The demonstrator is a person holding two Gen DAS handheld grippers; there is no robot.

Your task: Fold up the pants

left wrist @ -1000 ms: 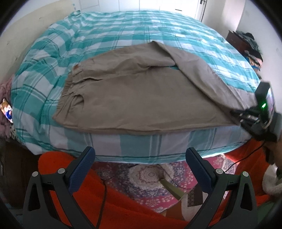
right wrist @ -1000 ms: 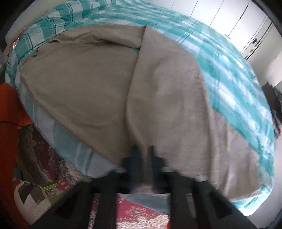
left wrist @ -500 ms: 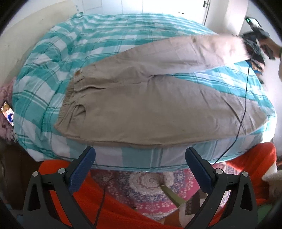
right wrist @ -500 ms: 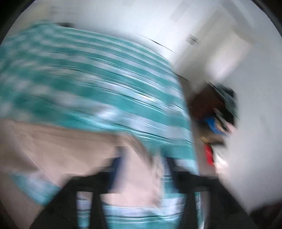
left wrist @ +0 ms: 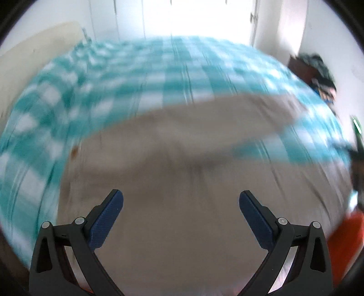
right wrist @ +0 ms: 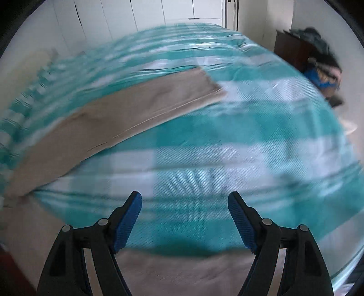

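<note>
Both tongs, left (left wrist: 181,198) and right (right wrist: 184,200), are spread wide, holding nothing. Tan pants (left wrist: 193,182) lie flat on the checked bed (right wrist: 227,141), one leg toward 10 o'clock. Next, I think: grab a leg.

teal checked bedcover (right wrist: 204,145) | white wardrobe doors (right wrist: 127,20) | dark dresser (right wrist: 293,50), clothes pile (right wrist: 323,68)

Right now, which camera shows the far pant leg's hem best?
The right wrist view: the far leg's hem lies flat on the checked bedspread, its edge and side seam readable despite blur. The left wrist view shows that leg only as a smeared beige band, hem indistinct.
</note>
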